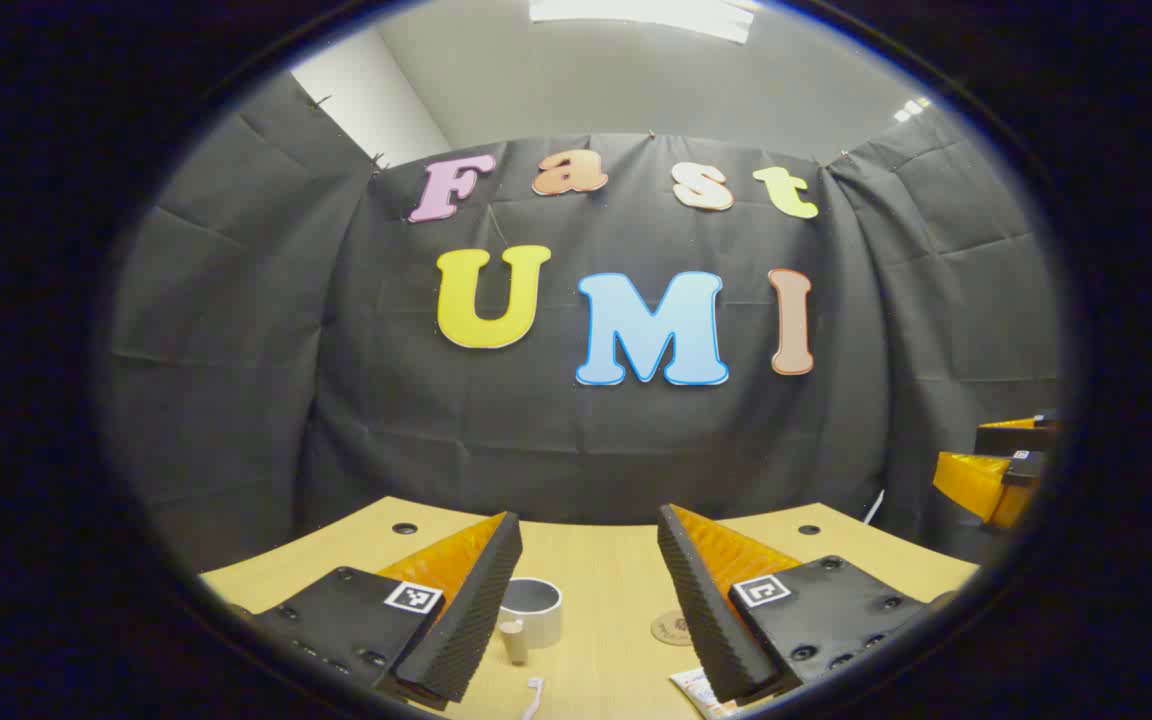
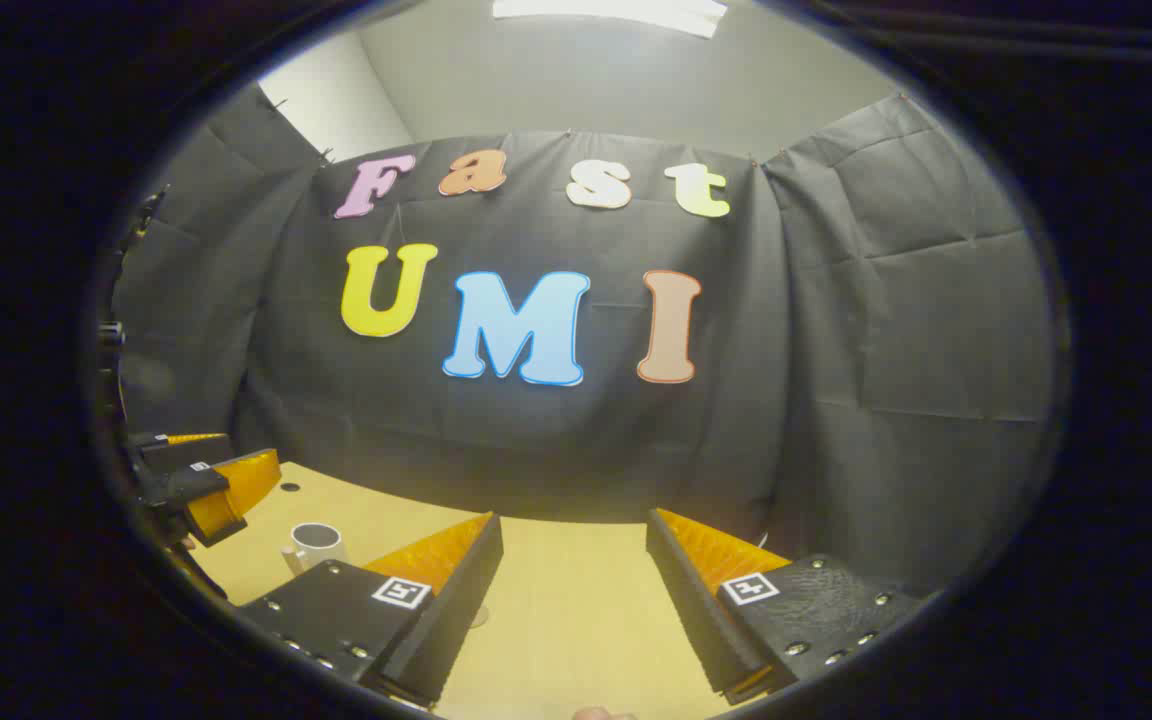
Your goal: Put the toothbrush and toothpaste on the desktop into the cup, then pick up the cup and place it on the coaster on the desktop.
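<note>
1. On the desktop [image 1: 596, 570], seen in the left gripper view, the cup [image 1: 533, 610] stands upright, with the coaster [image 1: 674, 629] near it and lying bare.
2. Nearer the camera lie the toothbrush [image 1: 534, 695] and a corner of the toothpaste [image 1: 698, 690], neither in the cup.
3. Left gripper [image 1: 588, 610] hangs above them, jaws spread wide, holding nothing.
4. Right gripper [image 2: 573, 610] is likewise wide open and empty over bare wood.
5. Judging by this, the first step has not begun; next, one gripper should descend and close on the toothbrush.
</note>
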`<state>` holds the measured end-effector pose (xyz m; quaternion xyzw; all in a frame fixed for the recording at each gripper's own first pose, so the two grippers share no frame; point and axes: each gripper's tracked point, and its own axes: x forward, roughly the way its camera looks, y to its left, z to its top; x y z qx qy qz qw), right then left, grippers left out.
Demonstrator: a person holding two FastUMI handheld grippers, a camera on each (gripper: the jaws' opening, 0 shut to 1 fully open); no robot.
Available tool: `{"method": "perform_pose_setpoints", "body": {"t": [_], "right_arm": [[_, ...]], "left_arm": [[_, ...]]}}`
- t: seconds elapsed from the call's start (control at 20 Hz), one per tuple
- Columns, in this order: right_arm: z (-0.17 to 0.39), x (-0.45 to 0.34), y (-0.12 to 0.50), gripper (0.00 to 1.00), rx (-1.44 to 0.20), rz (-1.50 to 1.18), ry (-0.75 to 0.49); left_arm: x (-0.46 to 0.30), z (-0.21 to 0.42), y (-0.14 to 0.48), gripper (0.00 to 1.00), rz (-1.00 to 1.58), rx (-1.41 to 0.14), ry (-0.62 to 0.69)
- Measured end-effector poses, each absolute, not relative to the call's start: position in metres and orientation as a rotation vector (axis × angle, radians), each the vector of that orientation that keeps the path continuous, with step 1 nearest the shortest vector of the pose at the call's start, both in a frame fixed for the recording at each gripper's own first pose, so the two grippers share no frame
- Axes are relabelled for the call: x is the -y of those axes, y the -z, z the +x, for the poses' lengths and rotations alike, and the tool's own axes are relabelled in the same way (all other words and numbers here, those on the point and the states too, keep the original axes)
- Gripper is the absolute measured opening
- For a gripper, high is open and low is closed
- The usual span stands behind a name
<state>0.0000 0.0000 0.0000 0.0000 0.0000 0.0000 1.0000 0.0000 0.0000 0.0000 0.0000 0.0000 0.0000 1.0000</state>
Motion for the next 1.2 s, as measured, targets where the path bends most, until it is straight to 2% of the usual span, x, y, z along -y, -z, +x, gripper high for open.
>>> {"method": "perform_pose_setpoints", "body": {"t": [0.25,0.3,0.35,0.5,0.55,0.6,0.65,0.7,0.85,0.9,0.95,1.2], "right_arm": [[0.005,-0.024,-0.004,0.9,0.02,-0.005,-0.062],[0.007,-0.03,-0.005,0.9,0.02,-0.005,-0.07],[0.008,-0.034,-0.005,0.9,0.021,-0.003,-0.077],[0.009,-0.047,-0.01,0.9,0.028,0.005,-0.095],[0.009,-0.051,-0.009,0.9,0.028,0.003,-0.098],[0.009,-0.055,-0.01,0.9,0.028,0.003,-0.101],[0.009,-0.059,-0.009,0.9,0.027,0.004,-0.105],[0.01,-0.063,-0.009,0.9,0.025,0.006,-0.109],[0.011,-0.072,-0.005,0.9,0.015,0.009,-0.113],[0.011,-0.074,-0.004,0.9,0.009,0.011,-0.115],[0.01,-0.074,-0.004,0.9,0.008,0.012,-0.112],[0.015,-0.079,-0.001,0.9,-0.003,0.028,-0.112]], "left_arm": [[-0.002,-0.003,-0.007,0.9,0.031,0.015,0.005],[-0.003,-0.003,-0.007,0.98,0.032,0.013,0.007],[-0.003,-0.003,-0.005,0.9,0.033,0.009,0.01],[-0.007,-0.004,-0.005,0.9,0.033,0.001,0.017],[-0.007,-0.004,-0.004,0.98,0.034,-0.002,0.02],[-0.008,-0.004,-0.004,0.9,0.036,-0.004,0.025],[-0.008,-0.004,-0.003,0.98,0.039,-0.005,0.031],[-0.007,-0.003,-0.003,0.9,0.04,-0.005,0.039],[-0.004,0.001,-0.001,0.9,0.034,-0.014,0.068],[-0.003,0.002,0.0,0.98,0.029,-0.017,0.076],[-0.003,0.003,0.0,0.9,0.025,-0.015,0.079],[0.0,0.008,0.002,0.9,0.014,-0.012,0.092]]}}
